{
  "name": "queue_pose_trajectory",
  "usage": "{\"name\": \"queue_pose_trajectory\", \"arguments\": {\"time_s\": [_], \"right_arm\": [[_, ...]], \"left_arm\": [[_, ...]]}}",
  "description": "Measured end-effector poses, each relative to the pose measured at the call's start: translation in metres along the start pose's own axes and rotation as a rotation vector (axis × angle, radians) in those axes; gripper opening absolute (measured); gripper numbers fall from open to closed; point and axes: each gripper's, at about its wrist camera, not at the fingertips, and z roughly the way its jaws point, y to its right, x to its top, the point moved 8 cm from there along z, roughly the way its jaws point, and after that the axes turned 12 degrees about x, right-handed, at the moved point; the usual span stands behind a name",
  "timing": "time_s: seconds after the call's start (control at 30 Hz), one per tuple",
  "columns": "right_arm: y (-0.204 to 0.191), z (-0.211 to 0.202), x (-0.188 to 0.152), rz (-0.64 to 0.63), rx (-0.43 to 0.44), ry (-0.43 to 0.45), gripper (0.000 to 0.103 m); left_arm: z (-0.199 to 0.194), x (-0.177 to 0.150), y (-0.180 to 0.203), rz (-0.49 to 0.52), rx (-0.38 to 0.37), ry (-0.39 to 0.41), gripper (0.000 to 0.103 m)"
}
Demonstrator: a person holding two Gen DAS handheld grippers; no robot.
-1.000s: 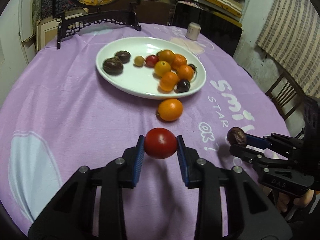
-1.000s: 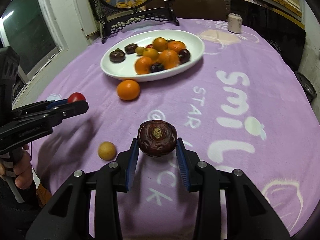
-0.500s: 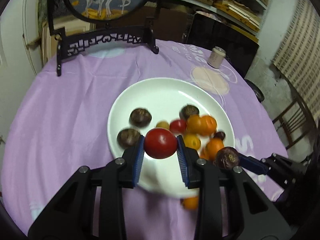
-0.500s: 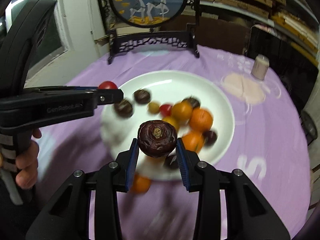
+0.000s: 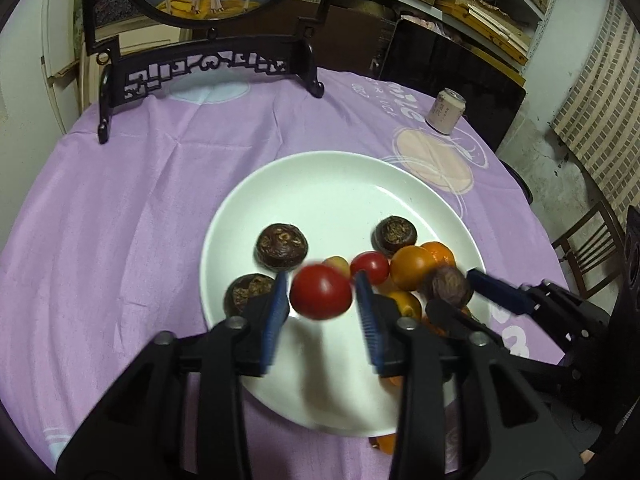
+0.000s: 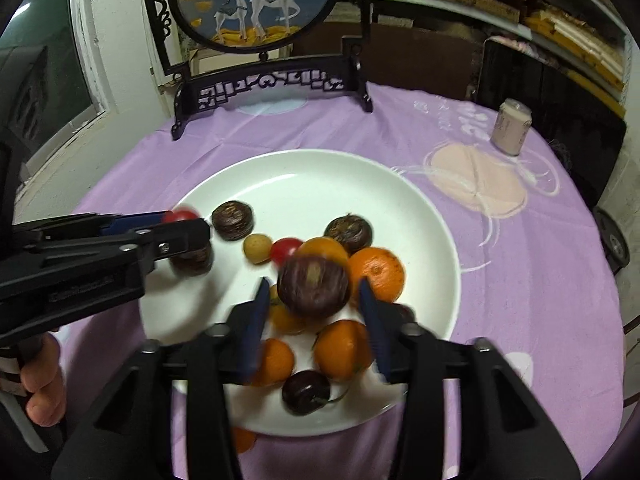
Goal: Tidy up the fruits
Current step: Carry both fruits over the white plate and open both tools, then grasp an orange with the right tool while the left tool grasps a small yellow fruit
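Both grippers hung over the white plate (image 5: 332, 184) on the purple-clothed desk (image 5: 120, 216); the left gripper (image 5: 321, 300) had its blue pads spread, a gap showing on each side of the blurred red tomato (image 5: 321, 291) between them, above the plate's near bare part; the right gripper (image 6: 314, 306) stood spread too, the dark brown fruit (image 6: 314, 285) blurred between its pads with clear gaps, over the heap of oranges (image 6: 376, 272). Two dark fruits (image 5: 281, 246) sat on the plate's left side; a small can (image 6: 512, 126) stood well apart at the desk's far right.
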Motion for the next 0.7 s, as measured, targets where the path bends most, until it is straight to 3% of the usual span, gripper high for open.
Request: {"name": "queue_pose_trajectory", "arguments": {"time_s": [0.27,0.4,0.5,0.7], "right_arm": [[-0.009,-0.037,-0.025,0.016,0.027,0.04,0.055],[-0.025,-0.072,-0.066,0.014,0.046,0.048,0.057],[-0.032,-0.085,-0.093,0.031,0.072,0.026,0.057],[-0.037,-0.097,-0.122,0.053,0.06,-0.006,0.057]], "left_arm": [[-0.015,-0.024,-0.015,-0.047,-0.009,-0.002,0.049],[-0.055,-0.061,-0.019,-0.032,0.005,0.065,0.052],[-0.083,-0.096,-0.017,-0.013,0.0,0.101,0.069],[-0.111,-0.133,-0.005,0.059,-0.015,0.115,0.069]]}}
